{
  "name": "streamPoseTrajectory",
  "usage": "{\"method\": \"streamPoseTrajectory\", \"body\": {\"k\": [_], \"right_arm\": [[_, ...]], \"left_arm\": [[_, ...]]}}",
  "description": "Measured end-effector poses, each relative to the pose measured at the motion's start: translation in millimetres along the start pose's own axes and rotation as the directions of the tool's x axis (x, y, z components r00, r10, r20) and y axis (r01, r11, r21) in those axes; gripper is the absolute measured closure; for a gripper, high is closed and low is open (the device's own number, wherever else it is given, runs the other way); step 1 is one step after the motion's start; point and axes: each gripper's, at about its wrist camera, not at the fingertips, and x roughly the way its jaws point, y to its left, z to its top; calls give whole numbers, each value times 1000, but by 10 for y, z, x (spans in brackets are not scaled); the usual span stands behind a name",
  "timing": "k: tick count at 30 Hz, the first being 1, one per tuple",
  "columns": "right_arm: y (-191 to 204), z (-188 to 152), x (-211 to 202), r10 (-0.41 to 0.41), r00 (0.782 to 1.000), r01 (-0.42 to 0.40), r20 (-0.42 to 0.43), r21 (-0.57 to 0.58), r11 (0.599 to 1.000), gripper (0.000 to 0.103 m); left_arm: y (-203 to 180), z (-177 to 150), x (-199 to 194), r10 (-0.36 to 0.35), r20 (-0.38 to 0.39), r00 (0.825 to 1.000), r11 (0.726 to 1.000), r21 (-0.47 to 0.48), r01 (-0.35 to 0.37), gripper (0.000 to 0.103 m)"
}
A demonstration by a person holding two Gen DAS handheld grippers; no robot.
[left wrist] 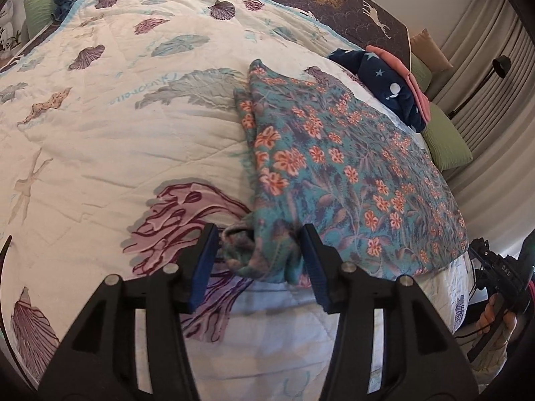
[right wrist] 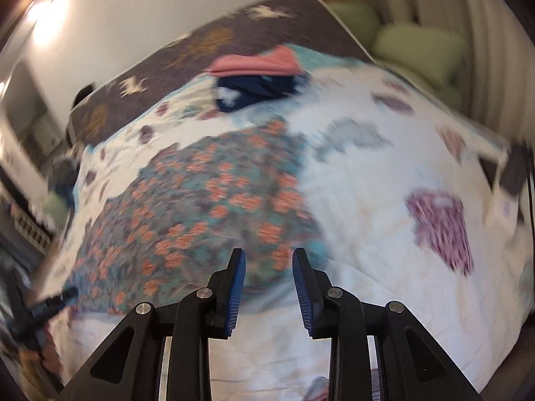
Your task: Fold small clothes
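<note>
Your left gripper [left wrist: 259, 255] had its fingers apart around the bunched near corner of the floral garment [left wrist: 341, 173], the pads not pressing on it. The garment lay folded on the seashell quilt [left wrist: 100, 117], filling the centre right of the left wrist frame. Behind it, at upper right, sat a navy star-print piece [left wrist: 391, 83] against a pink one [left wrist: 401, 63]. Your right gripper [right wrist: 269, 284] showed its fingers apart with nothing between them, above the garment's near edge at lower centre of its blurred view.
</note>
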Motion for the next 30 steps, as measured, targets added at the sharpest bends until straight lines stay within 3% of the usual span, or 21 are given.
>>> {"method": "streamPoseTrajectory", "body": {"k": [5, 10, 14, 15, 17, 20, 22, 26, 30], "right_arm": [[518, -70, 61, 48, 999, -44, 15, -197, 980, 64], [1320, -298, 203, 96, 995, -72, 28, -460, 885, 58], [2075, -590, 280, 176, 984, -114, 21, -686, 719, 56], [2301, -716, 298, 201, 979, -115, 25, -747, 654, 56], [2588, -893, 358, 227, 974, -128, 6, -811, 571, 56], [2837, -1070, 427, 252, 967, -160, -33, -850, 502, 56], [2963, -1152, 478, 257, 965, -175, -52, -859, 482, 56], [3102, -1209, 603, 236, 969, -182, -73, -858, 480, 56], [3246, -1281, 734, 175, 984, -97, -15, -877, 471, 56]], "left_arm": [[51, 0, -50, 8, 21, 1000, 1000, 1, -8, 48], [249, 22, -171, 39, 74, 996, 999, -33, -37, 38], [512, 24, -289, 82, 109, 991, 993, -88, -72, 37], [567, 19, -313, 87, 113, 990, 992, -101, -76, 37], [733, -6, -388, 105, 126, 986, 986, -141, -87, 37], [932, -48, -477, 129, 145, 981, 979, -178, -102, 36], [1021, -67, -504, 131, 148, 980, 976, -191, -102, 36], [1158, -94, -518, 117, 148, 982, 976, -202, -86, 36], [1207, -108, -507, 99, 145, 984, 979, -189, -70, 36]]}}
